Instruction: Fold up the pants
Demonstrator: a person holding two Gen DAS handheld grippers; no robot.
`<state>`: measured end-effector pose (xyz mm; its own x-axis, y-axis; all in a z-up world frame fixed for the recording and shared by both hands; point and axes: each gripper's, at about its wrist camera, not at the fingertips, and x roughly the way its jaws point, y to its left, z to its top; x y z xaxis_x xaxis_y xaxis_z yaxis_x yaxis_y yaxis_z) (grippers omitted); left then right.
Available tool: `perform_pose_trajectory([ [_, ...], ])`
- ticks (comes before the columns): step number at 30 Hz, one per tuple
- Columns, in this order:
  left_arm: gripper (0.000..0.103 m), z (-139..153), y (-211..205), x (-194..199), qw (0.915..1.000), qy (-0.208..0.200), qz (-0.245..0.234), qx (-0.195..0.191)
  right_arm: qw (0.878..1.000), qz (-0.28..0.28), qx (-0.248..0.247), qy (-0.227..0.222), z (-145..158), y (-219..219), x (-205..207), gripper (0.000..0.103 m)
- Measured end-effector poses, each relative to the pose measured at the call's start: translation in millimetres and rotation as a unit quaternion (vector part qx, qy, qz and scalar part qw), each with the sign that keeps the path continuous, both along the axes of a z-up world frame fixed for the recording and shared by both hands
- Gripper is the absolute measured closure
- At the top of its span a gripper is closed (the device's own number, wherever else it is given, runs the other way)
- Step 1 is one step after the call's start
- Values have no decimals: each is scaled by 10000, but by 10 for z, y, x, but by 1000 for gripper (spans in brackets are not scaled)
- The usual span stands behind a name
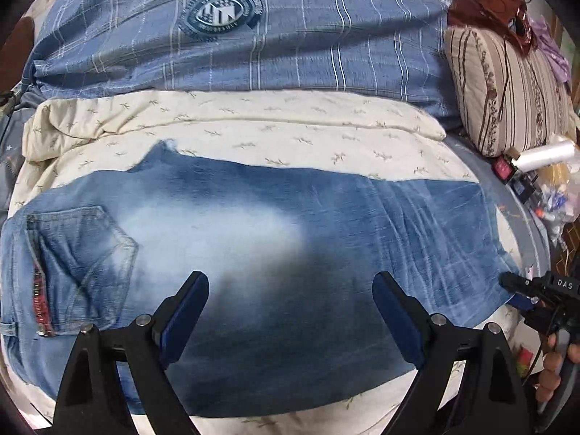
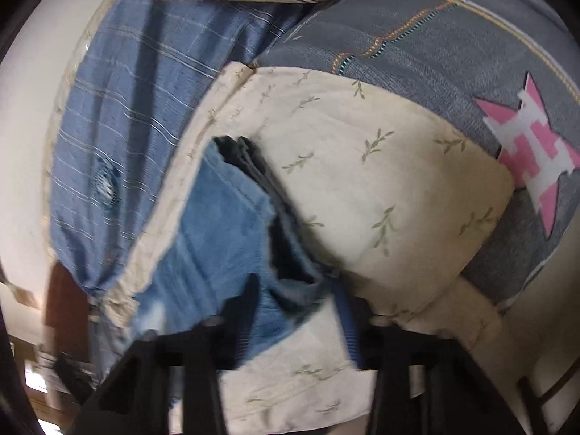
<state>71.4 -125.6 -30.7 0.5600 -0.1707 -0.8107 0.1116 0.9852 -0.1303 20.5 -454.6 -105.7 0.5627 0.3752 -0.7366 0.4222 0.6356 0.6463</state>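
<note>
Faded blue jeans (image 1: pixel 253 235) lie flat across a cream blanket (image 1: pixel 290 127), with the back pocket at the left and the leg hems at the right. My left gripper (image 1: pixel 290 282) hovers over the middle of the legs, open, with nothing between its fingers. At the right hem sits my right gripper (image 1: pixel 514 286), held by a person's hand (image 1: pixel 551 373). The right wrist view is blurred. There the hem corner of the jeans (image 2: pixel 217 224) is bunched between the fingers of the right gripper (image 2: pixel 295 297), and the denim fills the narrow gap from pad to pad.
A blue plaid quilt (image 1: pixel 290 36) lies behind the blanket. A striped pillow (image 1: pixel 507 90) stands at the back right, with a plastic roll (image 1: pixel 547 154) and small clutter (image 1: pixel 543 199) beside the bed edge. A grey sheet with a pink star (image 2: pixel 529 159) lies beyond the blanket.
</note>
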Motion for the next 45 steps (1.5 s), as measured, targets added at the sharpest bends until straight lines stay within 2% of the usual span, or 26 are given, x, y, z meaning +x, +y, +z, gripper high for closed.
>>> perform_pose_trajectory([
  [1, 11, -150, -121, 47, 9989, 232, -108, 393, 10000, 11, -35, 26, -6, 6, 7, 69],
  [3, 8, -394, -280, 85, 9914, 643, -380, 1074, 9997, 78, -217, 69, 11, 43, 36, 67],
  [4, 8, -363, -301, 39, 9923, 314, -350, 1143, 9994, 122, -319, 83, 29, 64, 51, 66],
  [6, 11, -316, -326, 29, 9917, 438, -409, 1134, 9990, 170, -408, 106, 26, 83, 64, 64],
  [8, 11, -170, -292, -35, 9939, 111, -364, 1035, 9989, 219, -407, 90, 22, 80, 67, 64],
  [10, 11, -140, -305, -70, 9890, -183, -272, 1441, 9991, 192, -365, 47, 25, 60, 67, 68],
  [11, 11, -240, -331, -33, 9861, -24, -328, 1629, 9989, 209, -421, 53, 28, 69, 77, 74],
  [12, 10, -429, -371, 31, 9819, 401, -504, 1783, 9986, 239, -469, 47, 41, 78, 81, 77],
  [13, 6, -474, -343, 35, 9847, 250, -465, 1663, 9984, 259, -509, 28, 75, 94, 81, 77],
  [19, 5, -550, -290, 129, 9882, 385, -412, 1424, 9862, 572, -1463, -529, 750, 440, 105, 78],
  [21, 6, -524, -177, 160, 9917, 509, -382, 1118, 9811, 752, -1599, -794, 995, 632, 146, 79],
  [22, 9, -491, -101, 188, 9934, 581, -394, 907, 9777, 879, -1648, -960, 1135, 777, 171, 79],
  [23, 16, -438, -19, 196, 9948, 593, -369, 739, 9745, 998, -1688, -1091, 1235, 904, 190, 79],
  [26, 18, -221, 405, 79, 9991, 406, 2, 133, 9600, 1543, -1775, -1518, 1519, 1471, 228, 79],
  [28, 18, -73, 708, -53, 9992, 162, 367, -56, 9476, 1992, -1761, -1769, 1590, 1942, 229, 80],
  [31, 18, 81, 1244, -255, 9951, -126, 953, -242, 9364, 2519, -1647, -1806, 1413, 2460, 232, 80],
  [33, 18, 120, 1553, -361, 9909, -203, 1301, -277, 9376, 2751, -1408, -1595, 1124, 2716, 283, 79],
  [35, 18, 109, 1779, -438, 9864, -171, 1591, -381, 9329, 3170, -1172, -1242, 692, 2961, 397, 74],
  [36, 18, 89, 1870, -462, 9849, -135, 1669, -449, 9320, 3285, -1180, -978, 464, 3048, 434, 71],
  [37, 18, 71, 1927, -463, 9836, -80, 1726, -509, 9338, 3264, -1153, -911, 287, 3076, 436, 71],
  [38, 18, 70, 1942, -472, 9833, -31, 1735, -548, 9372, 3090, -1050, -1233, 290, 3024, 373, 61],
  [39, 18, 81, 1952, -501, 9832, -26, 1719, -608, 9408, 2972, -735, -1452, 333, 2944, 299, 37],
  [40, 18, 108, 1947, -498, 9827, -70, 1718, -685, 9421, 2977, -470, -1471, 365, 2889, 265, 31],
  [42, 18, 190, 1860, -509, 9828, -157, 1635, -840, 9406, 3015, -242, -1542, 502, 2765, 183, 28],
  [45, 18, 379, 1633, -390, 9864, -324, 1180, -1098, 9434, 2694, -110, -1929, 742, 2411, -11, 28],
])
